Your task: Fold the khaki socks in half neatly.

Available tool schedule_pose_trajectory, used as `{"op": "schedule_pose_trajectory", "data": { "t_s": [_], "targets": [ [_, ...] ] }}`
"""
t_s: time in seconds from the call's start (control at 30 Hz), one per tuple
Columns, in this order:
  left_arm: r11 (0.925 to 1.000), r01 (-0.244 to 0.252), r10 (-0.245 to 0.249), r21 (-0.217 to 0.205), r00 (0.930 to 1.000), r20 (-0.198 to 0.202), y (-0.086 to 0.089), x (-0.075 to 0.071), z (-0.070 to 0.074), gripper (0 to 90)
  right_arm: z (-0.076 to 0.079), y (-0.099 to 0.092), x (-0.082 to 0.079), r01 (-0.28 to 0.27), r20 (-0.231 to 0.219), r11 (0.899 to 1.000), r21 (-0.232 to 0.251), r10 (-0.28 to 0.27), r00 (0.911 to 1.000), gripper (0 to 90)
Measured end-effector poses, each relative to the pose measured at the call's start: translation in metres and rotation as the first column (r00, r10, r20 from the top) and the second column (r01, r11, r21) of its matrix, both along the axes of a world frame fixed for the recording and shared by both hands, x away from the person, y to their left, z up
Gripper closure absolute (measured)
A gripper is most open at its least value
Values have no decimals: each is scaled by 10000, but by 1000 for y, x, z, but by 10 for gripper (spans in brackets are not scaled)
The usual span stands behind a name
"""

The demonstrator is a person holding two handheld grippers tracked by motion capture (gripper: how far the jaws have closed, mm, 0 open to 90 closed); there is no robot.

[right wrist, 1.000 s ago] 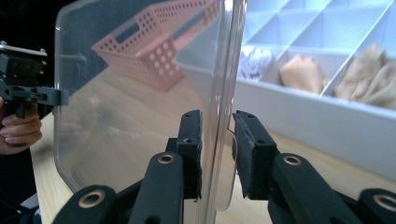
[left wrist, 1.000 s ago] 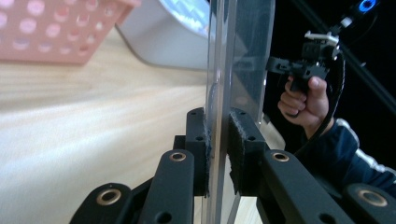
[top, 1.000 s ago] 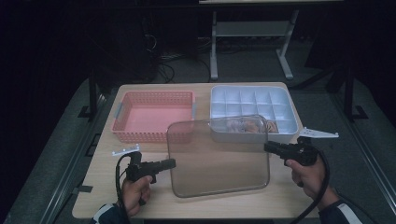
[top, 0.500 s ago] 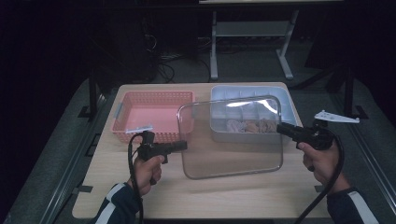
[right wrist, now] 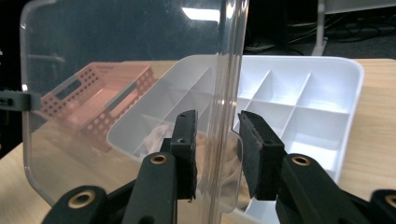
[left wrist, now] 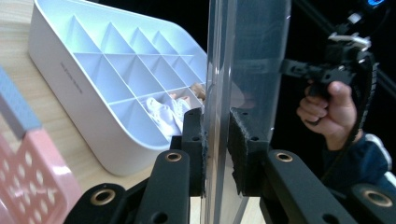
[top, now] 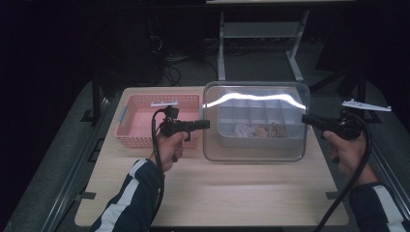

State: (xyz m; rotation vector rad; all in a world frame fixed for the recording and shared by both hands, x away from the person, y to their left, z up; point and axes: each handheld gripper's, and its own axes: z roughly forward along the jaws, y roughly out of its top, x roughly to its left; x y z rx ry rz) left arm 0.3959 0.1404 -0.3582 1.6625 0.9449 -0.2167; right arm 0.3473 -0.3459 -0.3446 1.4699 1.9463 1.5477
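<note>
**Clear lid held over the divided tray**

The white tray (top: 261, 137) has many compartments; crumpled white and tan items (top: 256, 130) lie in its near row. Left of it stands a pink basket (top: 140, 123), bare inside.

Both sit on a wooden table (top: 212, 193) with a metal stand (top: 261, 38) behind.

The clear lid (top: 255, 121), a rounded rectangle with a raised rim, hangs above the tray. The left gripper (top: 205, 124) pinches its left edge, pads touching. The right gripper (right wrist: 217, 140) straddles the right edge; its jaws have just been opening, with a gap at 1 pad.
</note>
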Motion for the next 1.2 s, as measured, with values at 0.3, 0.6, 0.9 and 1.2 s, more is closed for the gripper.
{"op": "schedule_pose_trajectory", "data": {
  "t_s": [0.3, 0.6, 0.9, 1.2],
  "targets": [
    [9995, -188, 195, 240, 9994, -288, -26, 39, 13, 742, 20, -15, 27, 719, -257, 9968, -344, -728, 9970, 659],
    [9959, -476, 546, 763, 9943, -920, -42, 70, 5, 715, 19, -22, 62, 1000, -1017, 9930, -623, -1060, 9891, 647],
    [9824, -256, 467, 1849, 9928, -1107, -54, 94, -6, 686, 4, -22, 92, 1234, -1725, 9877, -962, -1387, 9752, 620],
    [9482, -307, 789, 3161, 9869, -1409, -71, 110, -20, 556, -9, -21, 116, 1301, -2304, 9839, -1227, -1558, 9606, 613]
  ]
}}
